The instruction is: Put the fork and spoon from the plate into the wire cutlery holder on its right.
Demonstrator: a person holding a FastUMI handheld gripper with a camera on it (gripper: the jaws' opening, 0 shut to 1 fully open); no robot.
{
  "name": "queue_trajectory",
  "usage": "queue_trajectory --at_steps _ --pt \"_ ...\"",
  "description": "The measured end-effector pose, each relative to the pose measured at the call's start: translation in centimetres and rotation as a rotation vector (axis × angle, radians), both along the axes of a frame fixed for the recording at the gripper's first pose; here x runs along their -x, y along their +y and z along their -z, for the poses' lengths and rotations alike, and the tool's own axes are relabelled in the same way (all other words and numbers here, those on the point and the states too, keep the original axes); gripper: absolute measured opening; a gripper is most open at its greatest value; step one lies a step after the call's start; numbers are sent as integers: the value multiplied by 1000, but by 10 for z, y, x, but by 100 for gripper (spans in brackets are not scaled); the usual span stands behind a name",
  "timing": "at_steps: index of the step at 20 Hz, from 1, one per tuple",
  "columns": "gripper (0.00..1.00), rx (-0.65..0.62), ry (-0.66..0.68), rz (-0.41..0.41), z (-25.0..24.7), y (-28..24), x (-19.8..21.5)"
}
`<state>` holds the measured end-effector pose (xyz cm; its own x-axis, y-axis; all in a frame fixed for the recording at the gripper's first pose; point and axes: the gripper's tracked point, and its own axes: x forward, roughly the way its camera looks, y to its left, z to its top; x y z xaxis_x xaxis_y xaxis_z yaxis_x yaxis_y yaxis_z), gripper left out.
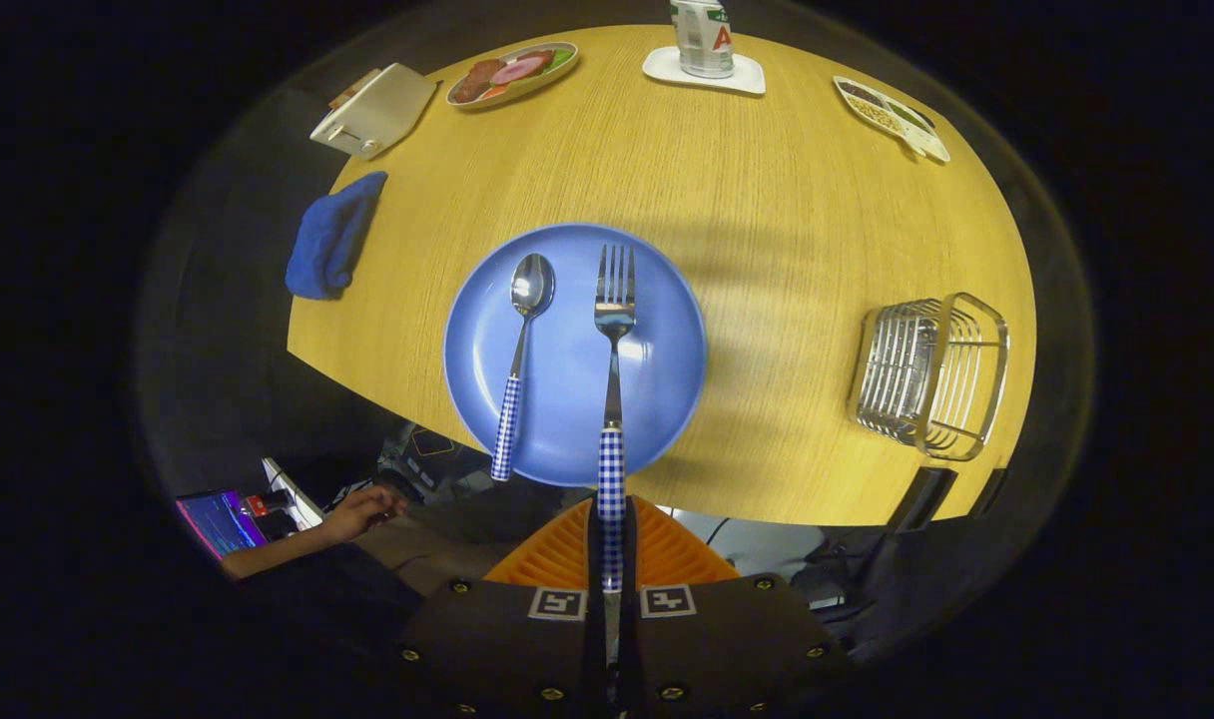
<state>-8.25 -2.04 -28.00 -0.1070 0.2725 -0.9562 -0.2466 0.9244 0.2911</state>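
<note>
My gripper (610,511) is shut on the blue-checked handle of the fork (615,320). The fork points straight ahead from between the fingers, and its tines hang over the right half of the blue plate (667,379). It looks lifted clear of the plate. The spoon (528,330), which has a matching checked handle, lies on the plate's left half with its handle end past the near rim. The wire cutlery holder (928,374) stands upright on the wooden table to the right of the plate, near the table's edge, with nothing in it.
A blue cloth (332,240) lies at the table's left edge. A white toaster (375,110), a dish of food (512,73), a can on a white coaster (704,45) and a divided snack dish (892,115) stand at the far side. Below the table, a person's hand (362,511) rests near a screen.
</note>
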Motion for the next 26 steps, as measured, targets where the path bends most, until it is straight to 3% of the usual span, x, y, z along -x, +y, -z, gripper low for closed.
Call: queue_trajectory --at_steps 5,11,17,26 --pt "5 91 18 -63 -28 -63 18" --pt "5 159 105 -5 -43 -122 33" --pt "5 202 189 81 -48 -166 16" --pt "5 278 342 8 -40 -185 -26"
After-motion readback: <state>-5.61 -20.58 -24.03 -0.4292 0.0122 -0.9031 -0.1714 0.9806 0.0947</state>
